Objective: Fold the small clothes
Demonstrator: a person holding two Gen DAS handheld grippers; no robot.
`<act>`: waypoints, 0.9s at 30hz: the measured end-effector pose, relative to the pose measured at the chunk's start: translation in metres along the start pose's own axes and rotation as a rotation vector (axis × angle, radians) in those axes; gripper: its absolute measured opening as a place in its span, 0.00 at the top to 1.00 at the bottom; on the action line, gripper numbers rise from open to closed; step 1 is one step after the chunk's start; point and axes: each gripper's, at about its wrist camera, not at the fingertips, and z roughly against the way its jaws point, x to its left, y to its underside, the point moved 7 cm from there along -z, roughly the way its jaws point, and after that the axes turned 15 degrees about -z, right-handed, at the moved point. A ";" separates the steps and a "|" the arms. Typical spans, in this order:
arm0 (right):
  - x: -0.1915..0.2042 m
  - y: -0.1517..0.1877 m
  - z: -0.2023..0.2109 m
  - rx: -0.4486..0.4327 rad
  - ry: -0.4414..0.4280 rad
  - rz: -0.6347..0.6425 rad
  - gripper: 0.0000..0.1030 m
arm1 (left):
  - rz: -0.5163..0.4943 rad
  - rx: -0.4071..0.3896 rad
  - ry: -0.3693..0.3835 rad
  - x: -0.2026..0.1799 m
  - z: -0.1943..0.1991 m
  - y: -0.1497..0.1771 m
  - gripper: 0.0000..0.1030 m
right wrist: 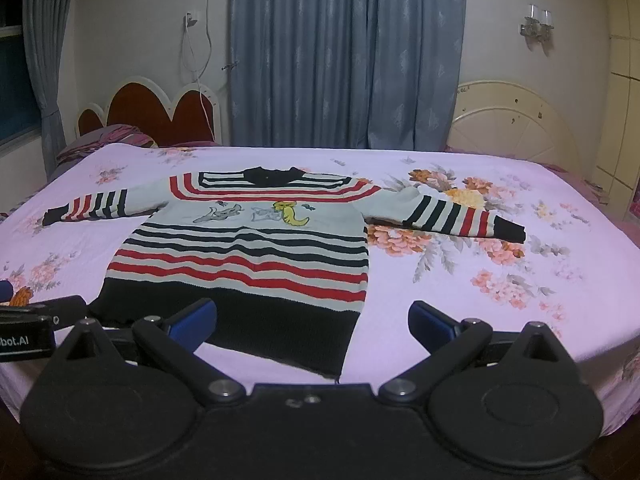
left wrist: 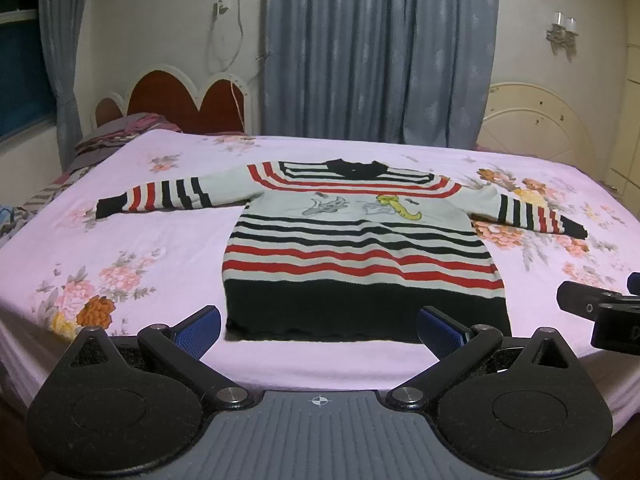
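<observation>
A small striped sweater (left wrist: 352, 248) in black, red and pale grey, with a cartoon print on the chest, lies flat on the pink floral bed (left wrist: 160, 240), both sleeves spread sideways. My left gripper (left wrist: 318, 330) hovers open just short of the black hem, its blue pads apart and empty. In the right wrist view the same sweater (right wrist: 248, 248) lies left of centre. My right gripper (right wrist: 312, 324) stands open over the hem's right corner, nothing between its pads. Each gripper shows at the edge of the other's view.
The bed (right wrist: 520, 280) has bare sheet on both sides of the sweater. A red heart-shaped headboard (left wrist: 172, 100) and folded bedding (left wrist: 116, 136) sit at the far left. Blue curtains (left wrist: 376, 48) hang behind, and a cream headboard (left wrist: 536, 120) stands at the right.
</observation>
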 end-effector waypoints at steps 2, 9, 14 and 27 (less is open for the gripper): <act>0.000 0.000 0.000 0.000 -0.001 0.001 0.01 | -0.001 0.000 0.000 0.000 0.000 -0.001 0.00; 0.001 -0.002 0.001 0.002 0.000 0.002 0.01 | 0.001 -0.002 -0.001 0.001 0.000 0.000 0.00; 0.002 -0.002 0.001 0.001 0.001 0.003 0.01 | 0.003 -0.002 -0.003 0.003 0.000 0.001 0.00; 0.003 -0.001 0.001 0.002 0.001 0.005 0.01 | 0.004 -0.004 -0.003 0.005 0.000 0.002 0.00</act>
